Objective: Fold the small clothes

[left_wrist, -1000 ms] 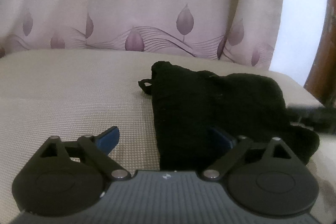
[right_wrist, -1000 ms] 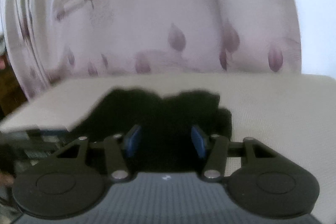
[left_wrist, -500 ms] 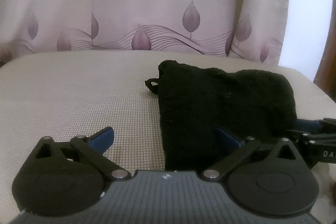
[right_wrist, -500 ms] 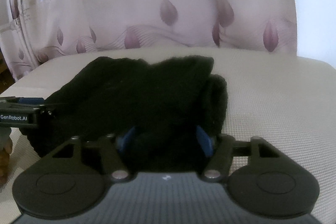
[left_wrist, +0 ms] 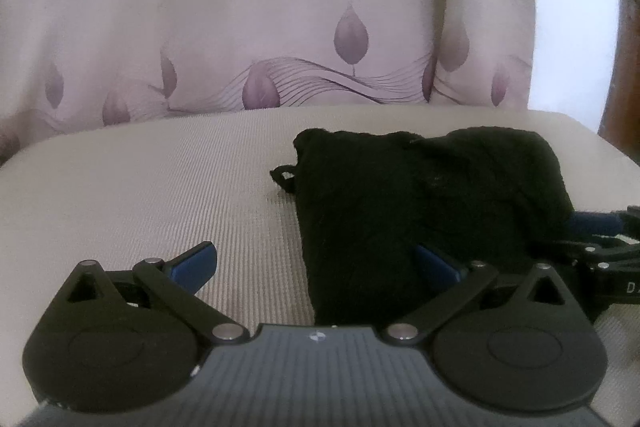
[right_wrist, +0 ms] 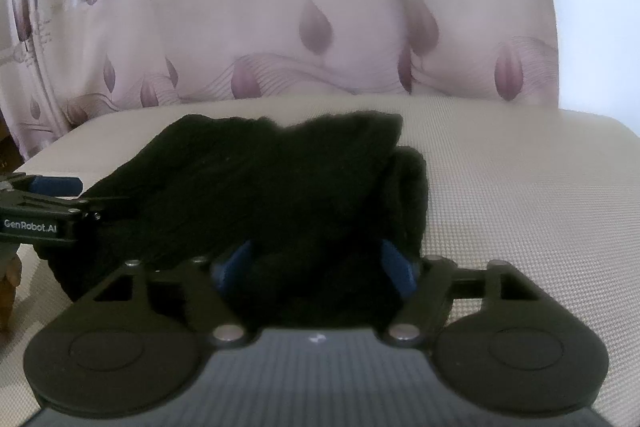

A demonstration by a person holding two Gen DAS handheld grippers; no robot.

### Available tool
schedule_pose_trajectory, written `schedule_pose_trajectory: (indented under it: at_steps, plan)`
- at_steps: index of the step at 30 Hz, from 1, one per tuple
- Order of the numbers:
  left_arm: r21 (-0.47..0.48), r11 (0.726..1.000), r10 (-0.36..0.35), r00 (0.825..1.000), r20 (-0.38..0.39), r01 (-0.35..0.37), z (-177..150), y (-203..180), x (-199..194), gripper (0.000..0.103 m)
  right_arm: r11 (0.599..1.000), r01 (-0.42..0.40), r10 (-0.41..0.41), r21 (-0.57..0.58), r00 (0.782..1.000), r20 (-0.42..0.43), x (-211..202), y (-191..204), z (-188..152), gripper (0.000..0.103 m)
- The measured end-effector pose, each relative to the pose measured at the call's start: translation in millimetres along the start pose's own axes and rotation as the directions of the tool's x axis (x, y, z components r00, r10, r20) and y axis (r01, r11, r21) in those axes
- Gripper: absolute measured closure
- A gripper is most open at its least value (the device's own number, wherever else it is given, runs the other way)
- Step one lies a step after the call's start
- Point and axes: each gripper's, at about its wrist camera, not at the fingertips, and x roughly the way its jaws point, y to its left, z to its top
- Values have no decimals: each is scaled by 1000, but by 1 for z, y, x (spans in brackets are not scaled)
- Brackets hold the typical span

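Note:
A small black knitted garment (left_wrist: 404, 199) lies bunched on the beige cushioned seat (left_wrist: 140, 195), with a small loop sticking out at its left edge. My left gripper (left_wrist: 316, 267) is open, its right finger over the garment's near left corner, its left finger over bare seat. In the right wrist view the garment (right_wrist: 256, 187) fills the middle. My right gripper (right_wrist: 316, 267) is open, with both blue fingers around the garment's near edge. The right gripper shows in the left wrist view (left_wrist: 600, 227) at the garment's right side. The left gripper shows in the right wrist view (right_wrist: 44, 191).
A pink curtain with purple leaf prints (left_wrist: 280, 27) hangs behind the seat. A bright white opening (left_wrist: 568, 7) is at the right. The seat's right edge (right_wrist: 600, 131) curves away, with bare cushion right of the garment.
Both grippers have moved closer to the garment and lower. The right gripper has swung around to face it and now has its open fingers around the near edge.

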Motion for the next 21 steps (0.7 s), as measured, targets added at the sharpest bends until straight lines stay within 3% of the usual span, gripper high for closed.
schedule_pose_trajectory:
  at_steps: [3,4,5,8,14,17,21]
  plan:
    - [40,999,-6,1000,6,6,4,-3,2,0,999,35,-35,-29,999,17,-2,6,-1,19]
    - [52,999,-10,1000,7,10,5,-3,2,0,998,59,-58,-34,998,25,-3,8,-1,1]
    - [59,998,-17,1000,4,17,6,-4,4,0,998,59,-59,-24,998,27,-3,6,-1,0]
    - [59,998,-37,999,-4,38,8,-2,6,0,995,-44,46,85,999,-12,-3,-13,2,0]
    - [71,995,-65,998,-19,66,11,0,11,0,966,-78,75,247,997,22,-9,-42,5,0]
    - [81,993,-84,996,-28,86,13,0,14,0,961,-51,57,271,998,-14,-4,-51,8,0]
    - [76,987,-135,989,-52,139,14,5,20,0,941,-87,101,327,994,-28,4,-66,1,0]
